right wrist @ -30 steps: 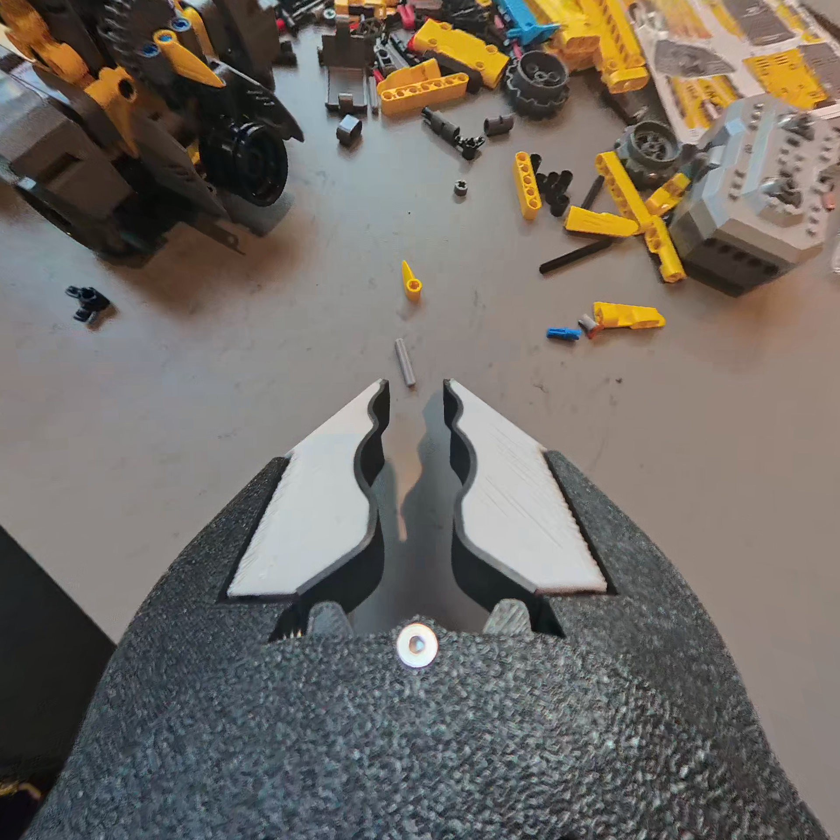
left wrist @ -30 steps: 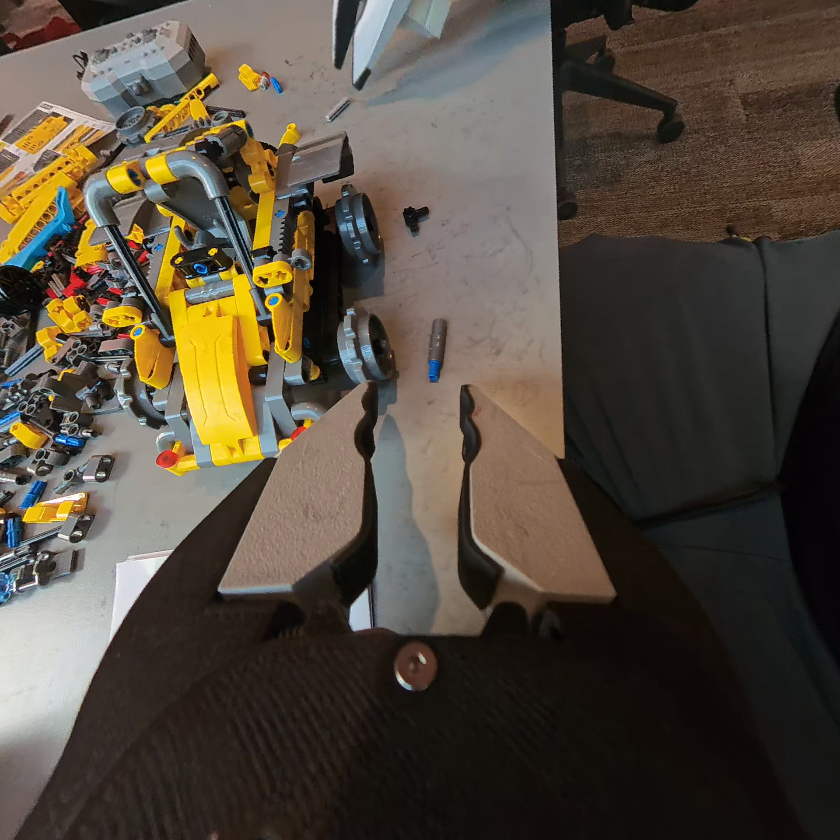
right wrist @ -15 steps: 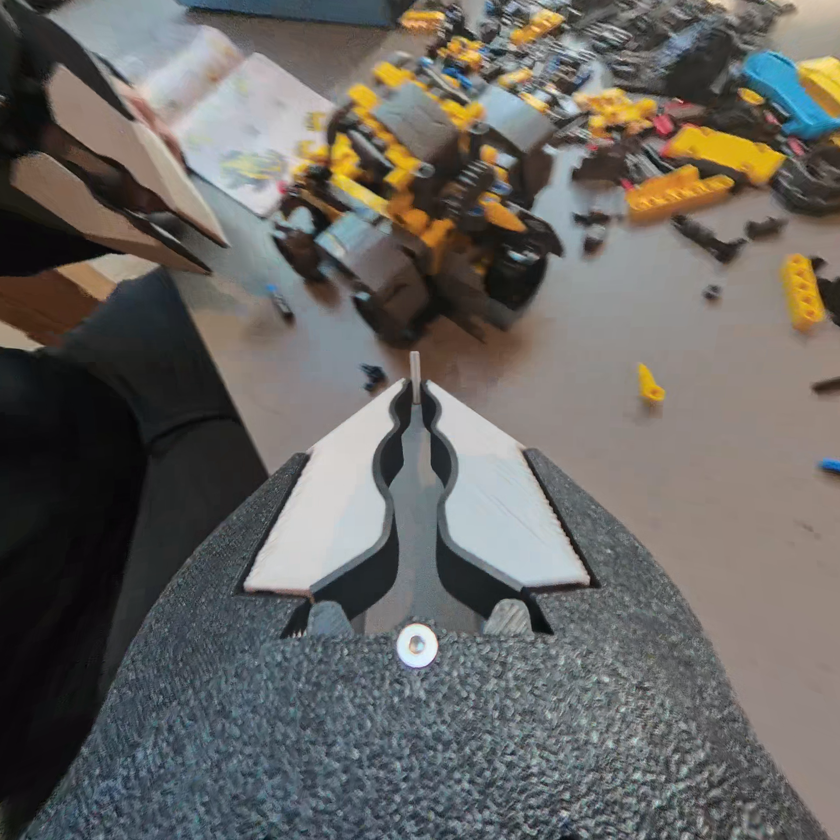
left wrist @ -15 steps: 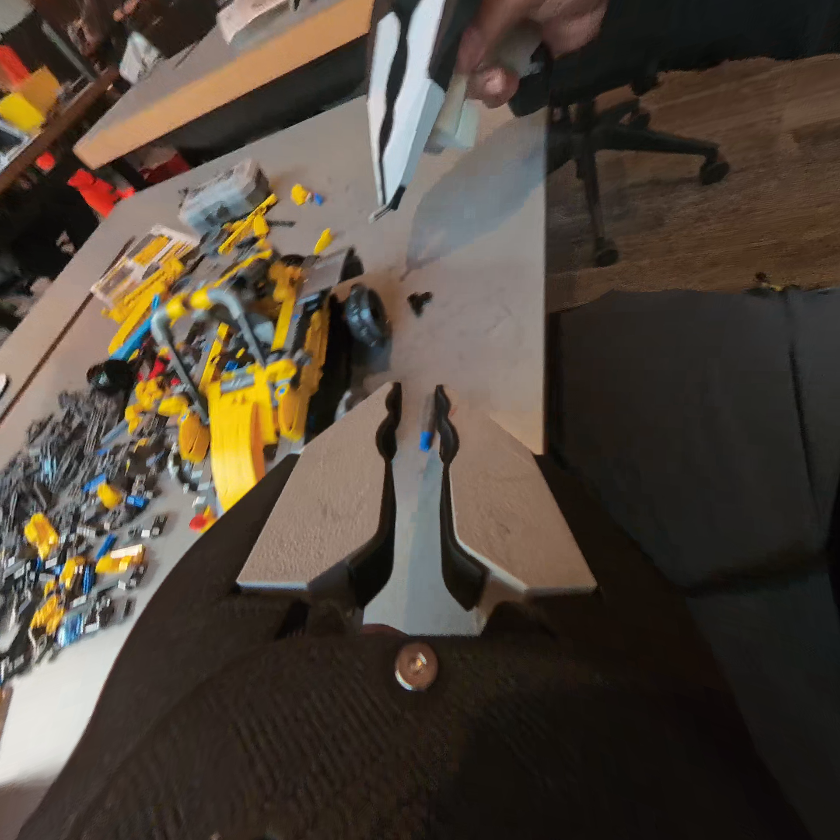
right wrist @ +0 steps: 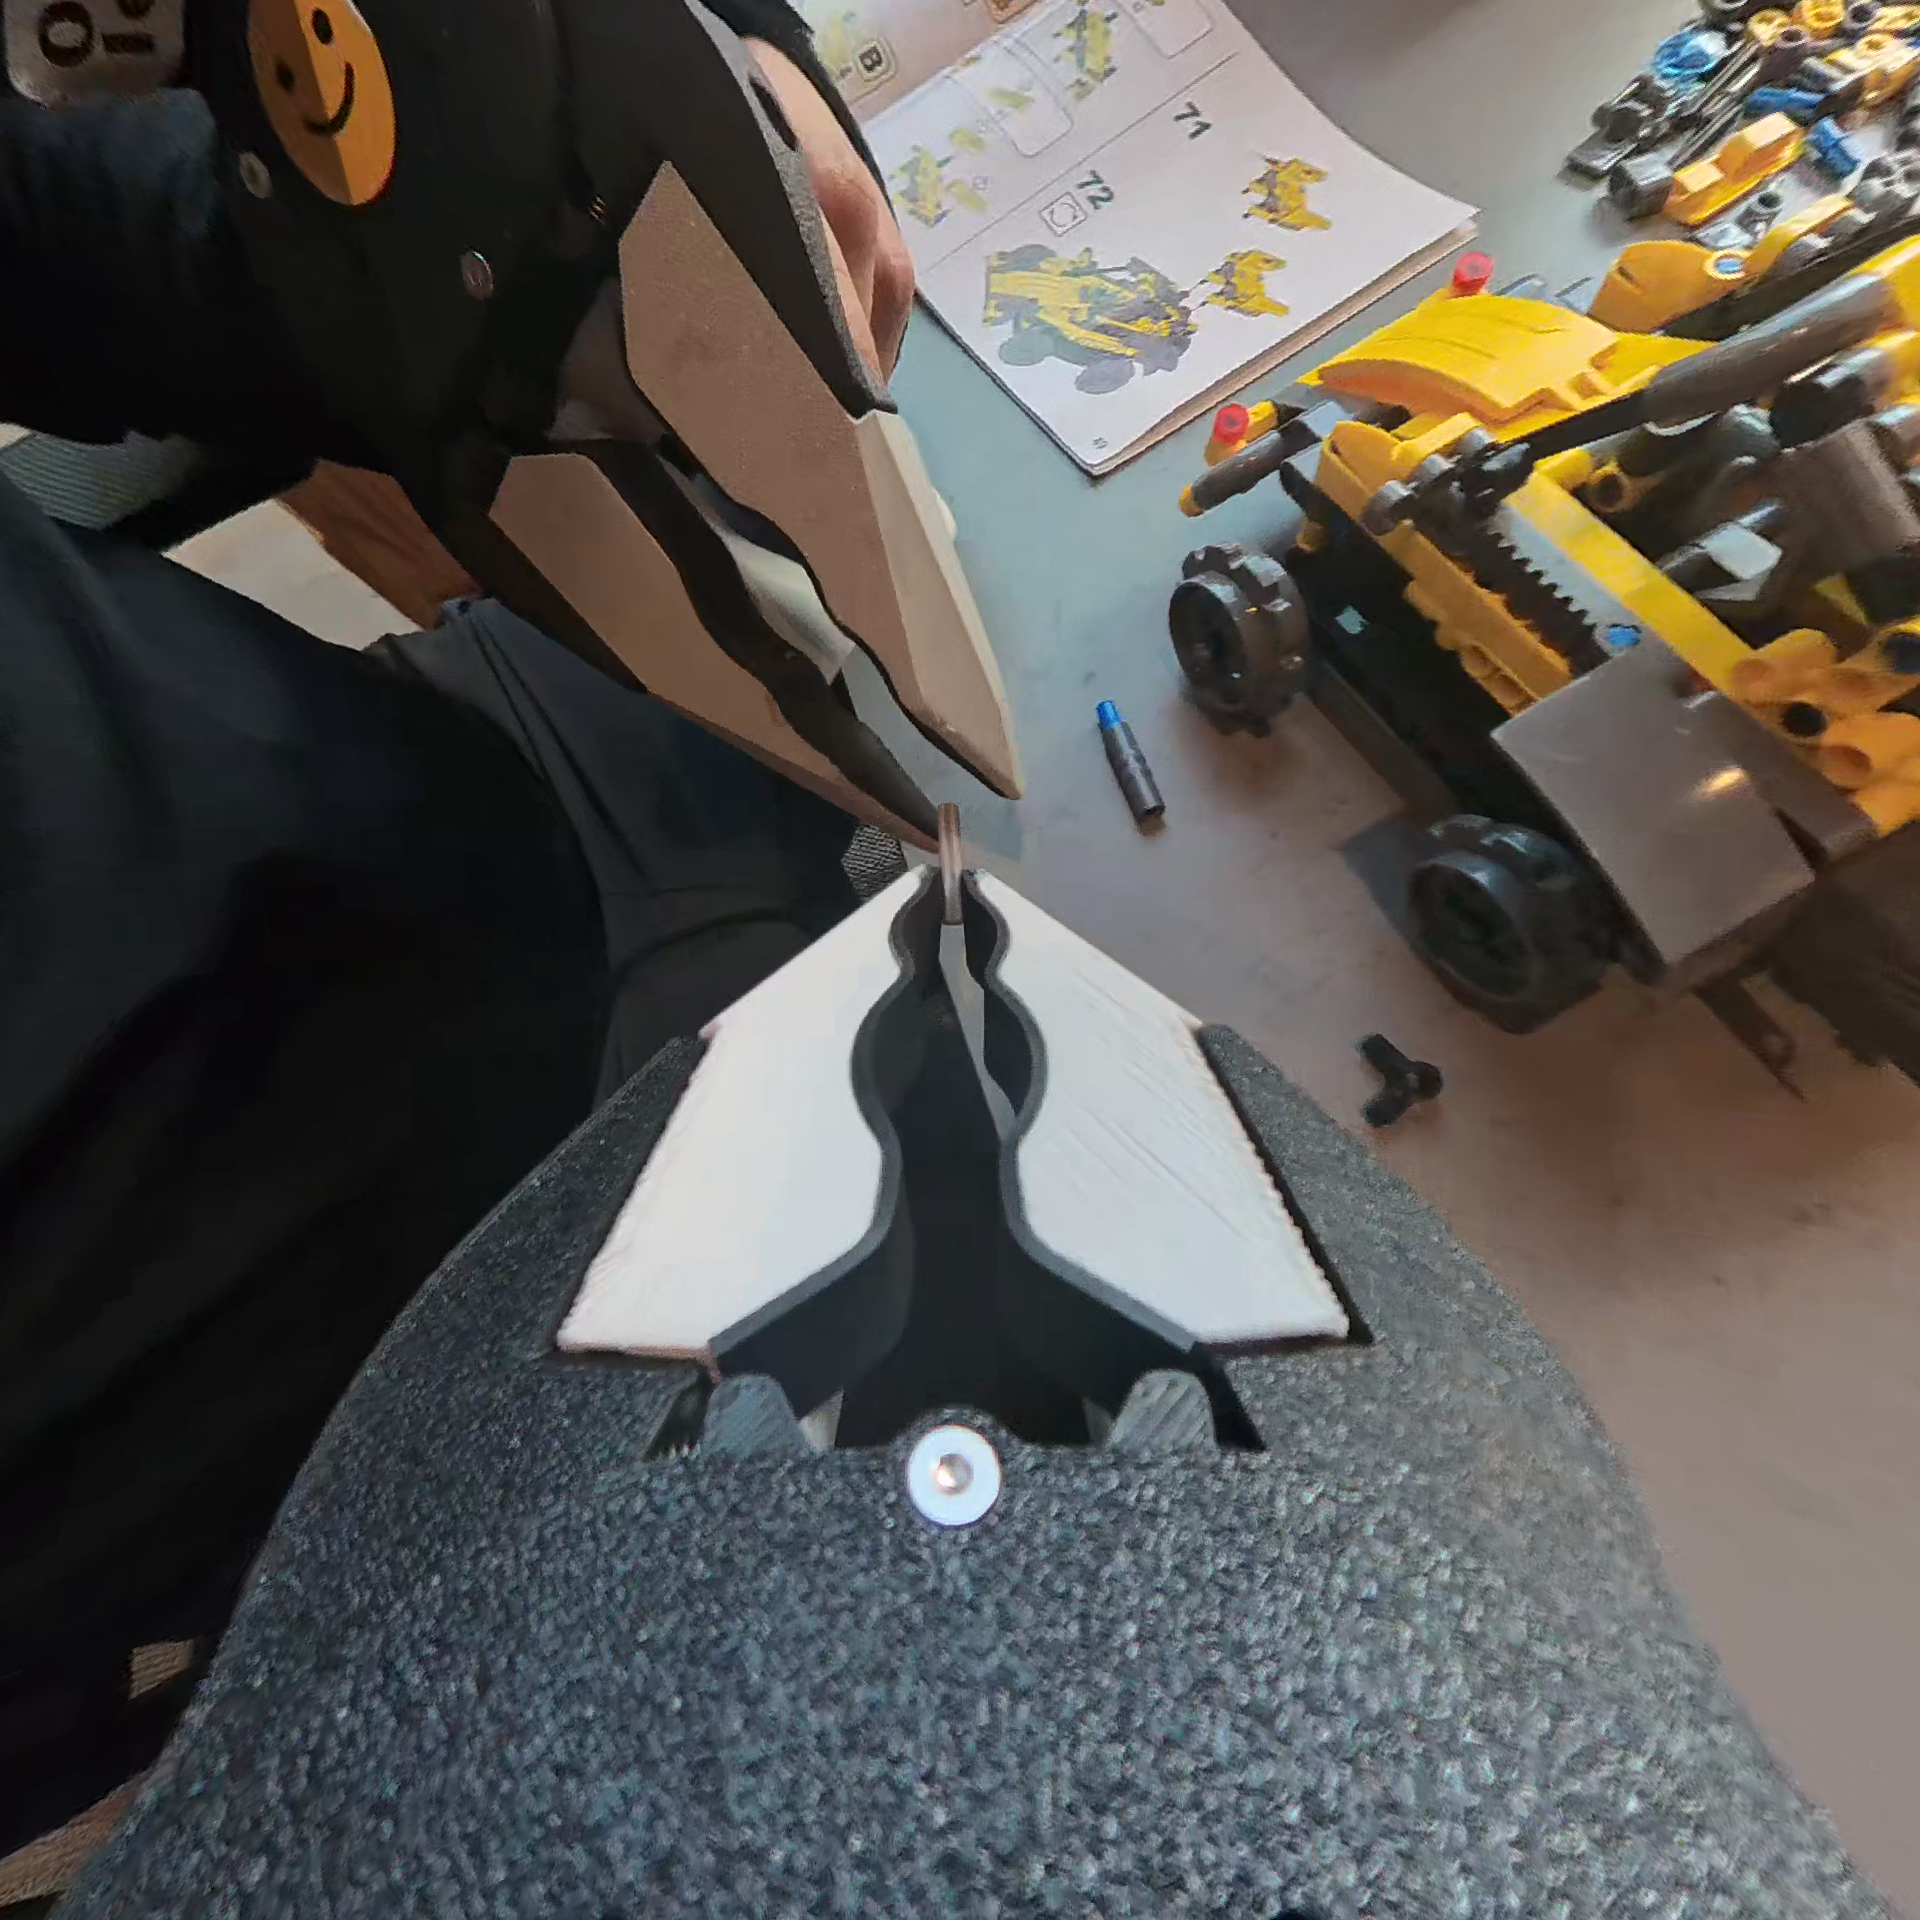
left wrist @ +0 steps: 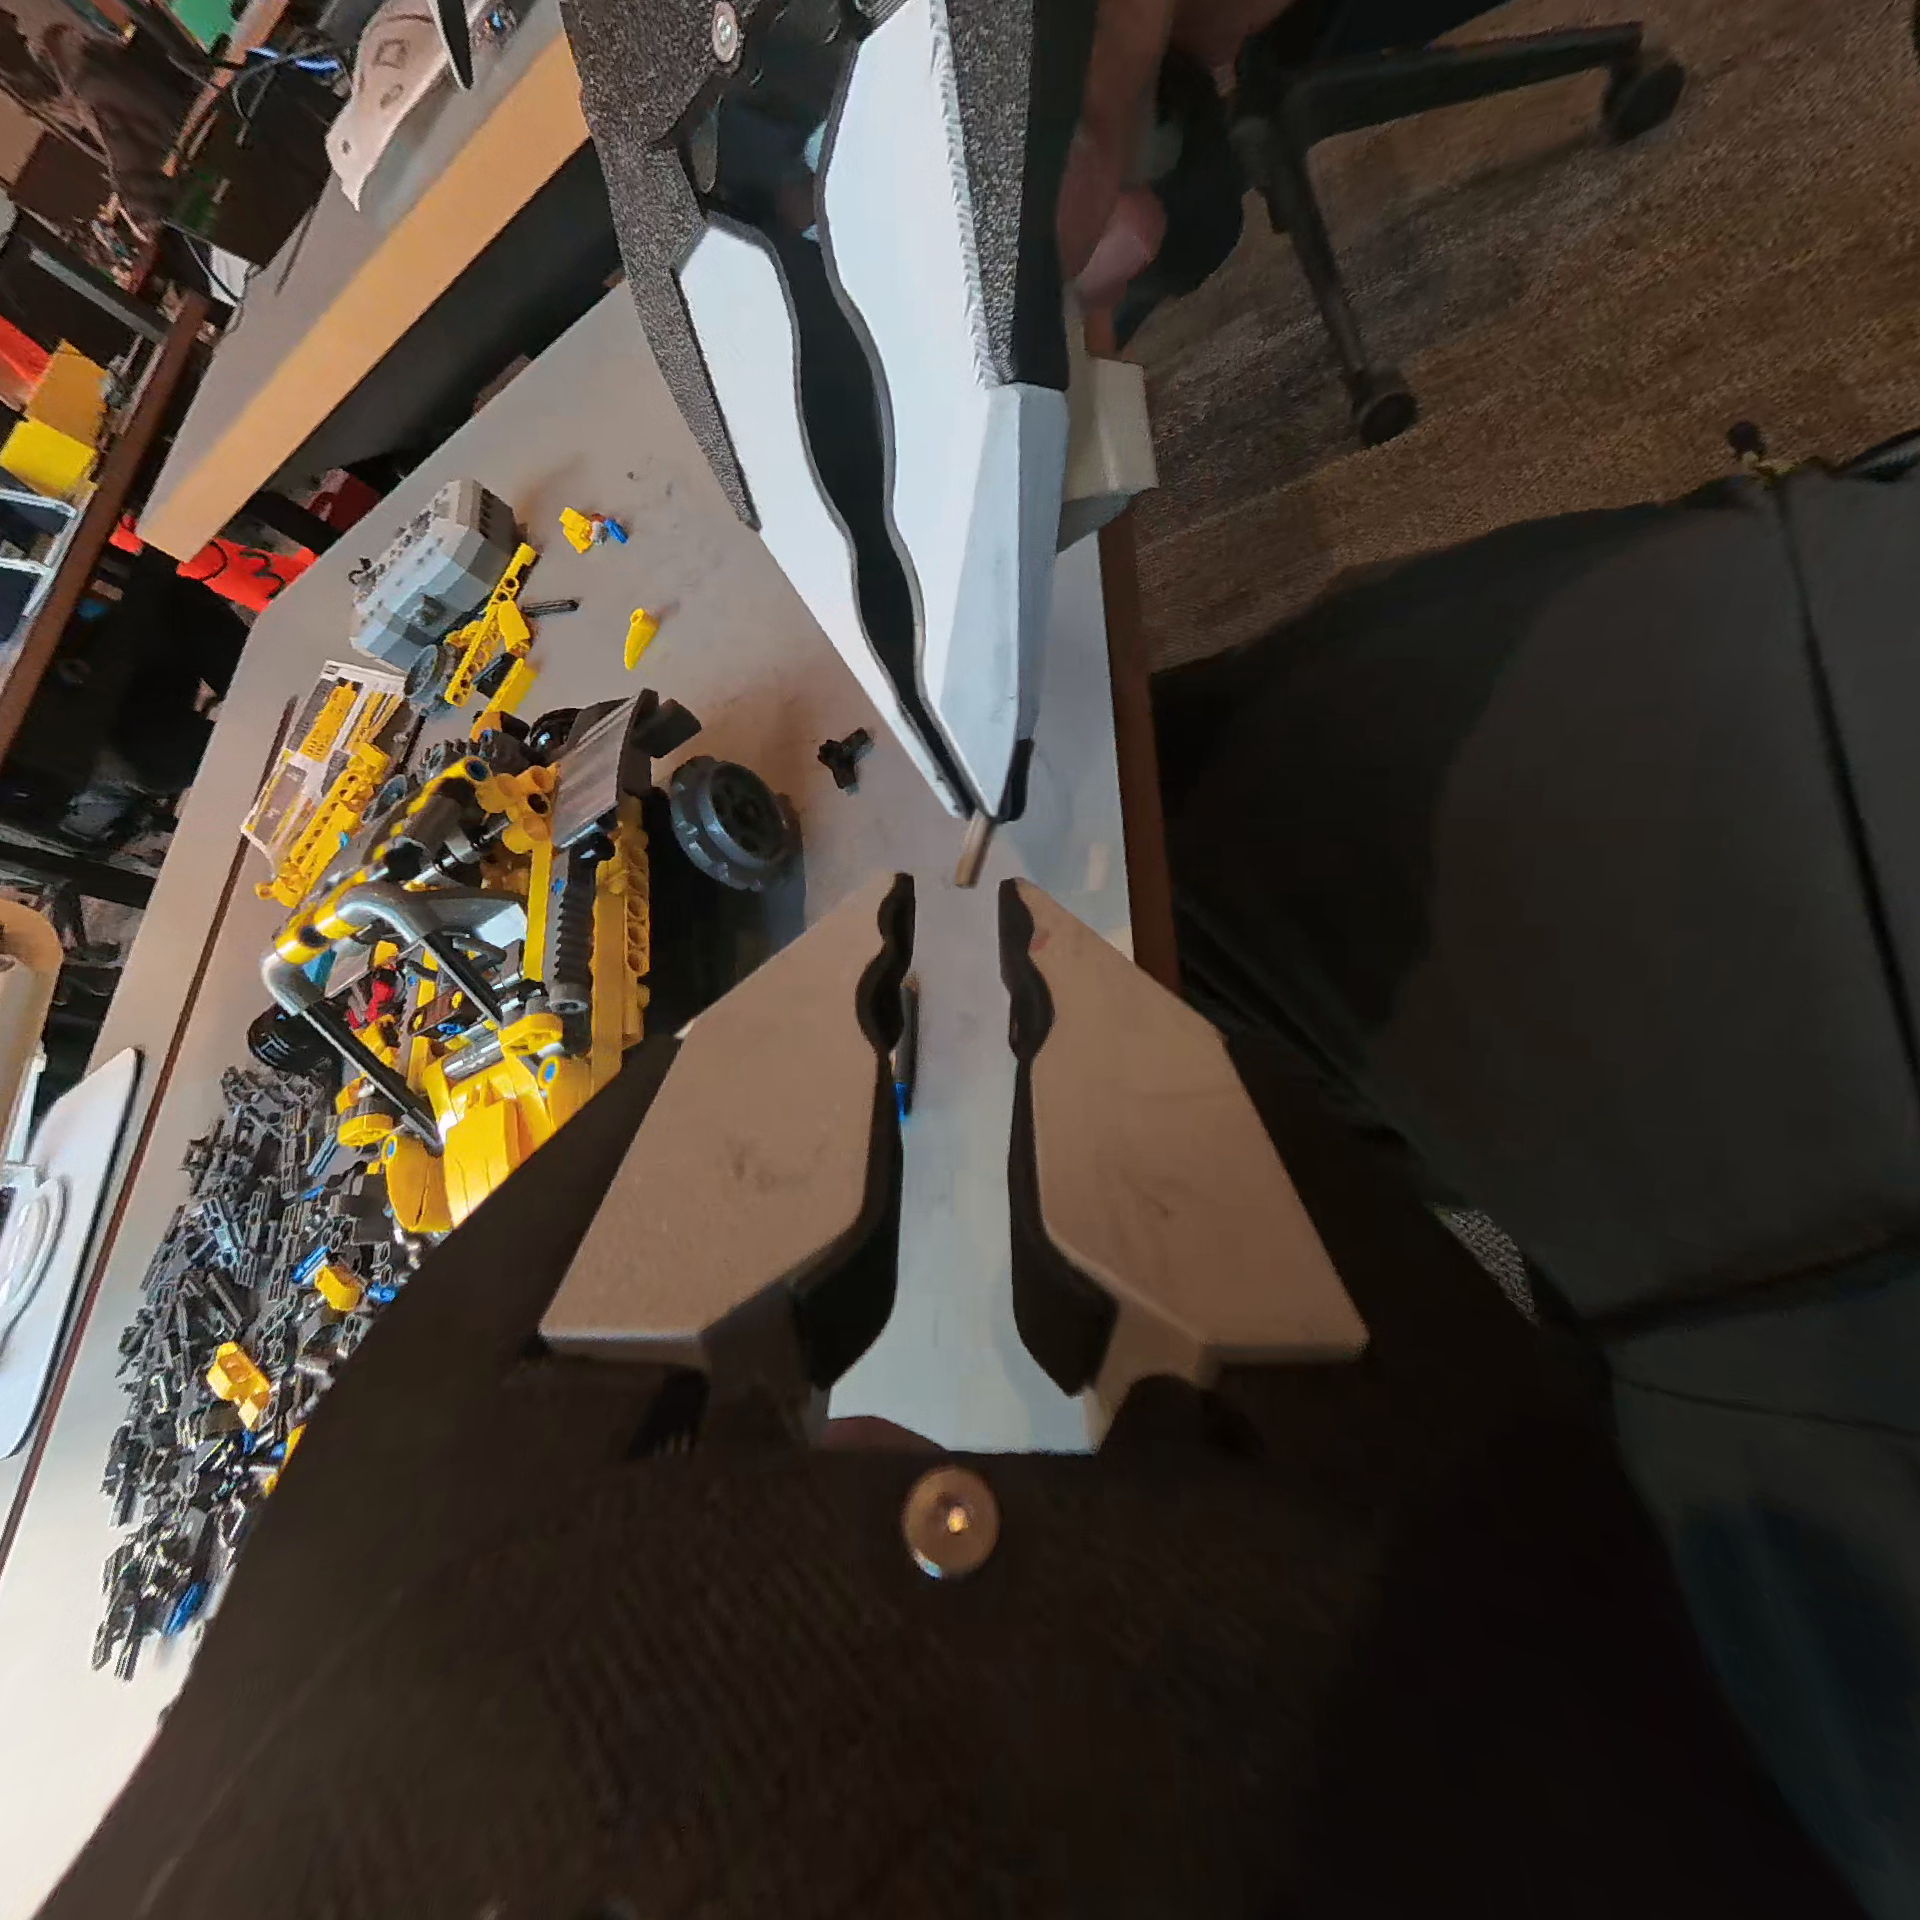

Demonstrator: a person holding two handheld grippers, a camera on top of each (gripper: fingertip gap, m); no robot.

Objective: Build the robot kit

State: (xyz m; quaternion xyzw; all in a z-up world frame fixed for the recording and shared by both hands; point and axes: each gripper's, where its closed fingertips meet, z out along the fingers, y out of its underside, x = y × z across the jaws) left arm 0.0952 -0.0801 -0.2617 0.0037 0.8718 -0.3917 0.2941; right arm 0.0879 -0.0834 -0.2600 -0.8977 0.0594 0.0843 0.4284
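Right gripper (right wrist: 948, 883): jaws closed narrow on a short grey pin (right wrist: 948, 844), pinched at the very tips, most of its length projecting forward. The pin is held in the air above the near edge of the tabletop (right wrist: 1455, 1299).

Left gripper (left wrist: 956, 904): jaws parted by a moderate gap and empty. It hovers tip to tip with the right gripper; the pin's free end lies just ahead of that gap, not yet between the jaws.

On the tabletop beneath: a grey peg with a blue end (right wrist: 1127, 758), loose, just beside the toothed grey wheel (right wrist: 1236, 634) of a yellow brick-built vehicle (right wrist: 1621, 540). A small black connector (right wrist: 1397, 1081) lies apart from both. An open instruction booklet (right wrist: 1143, 208) lies beyond.

Risks, as judged:
- The hold on the pin is shallow. A sideways knock from the left gripper could twist it out.
- A dropped pin would fall close to the tabletop edge and could roll off toward the seated person's lap or the floor.
- The pin is thin, so a slightly misaligned closure would miss it.

Containers: none identifiable. Loose parts lie in an open heap (left wrist: 239, 1278) on the tabletop.
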